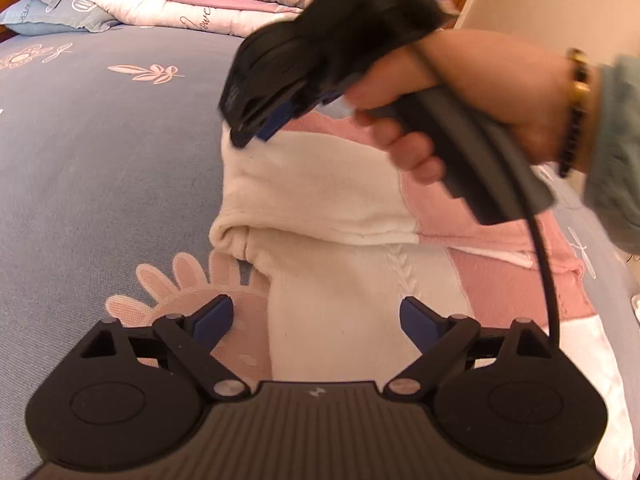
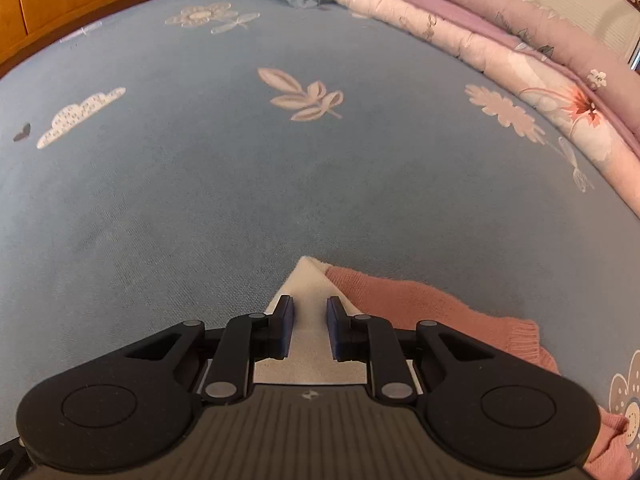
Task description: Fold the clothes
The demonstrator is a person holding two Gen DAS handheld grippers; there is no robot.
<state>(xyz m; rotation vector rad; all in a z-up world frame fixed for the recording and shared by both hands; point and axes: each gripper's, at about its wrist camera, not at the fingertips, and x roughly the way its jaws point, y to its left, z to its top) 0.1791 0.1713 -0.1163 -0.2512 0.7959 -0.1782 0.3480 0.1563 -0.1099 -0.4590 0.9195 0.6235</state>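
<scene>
A cream and pink sweater (image 1: 320,192) is spread on the bed (image 1: 100,152). The left tool (image 1: 316,320) is held wide open above it; the right tool (image 2: 308,328) is parted slightly over a cream corner.

Soft, even indoor light is filling both fisheye views; edges are curving strongly, and the right gripper (image 1: 256,128) is blurring with motion.

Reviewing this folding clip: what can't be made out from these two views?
- Left wrist view: the right gripper is motion-blurred, so its grip on the cream-and-pink sweater is unclear.
- Left wrist view: the hand and handle hide the sweater's far side.
- Right wrist view: the gripper body covers most of the sweater; only a corner shows.
- Both views: the folded quilts are cut off by the frame edge.
</scene>
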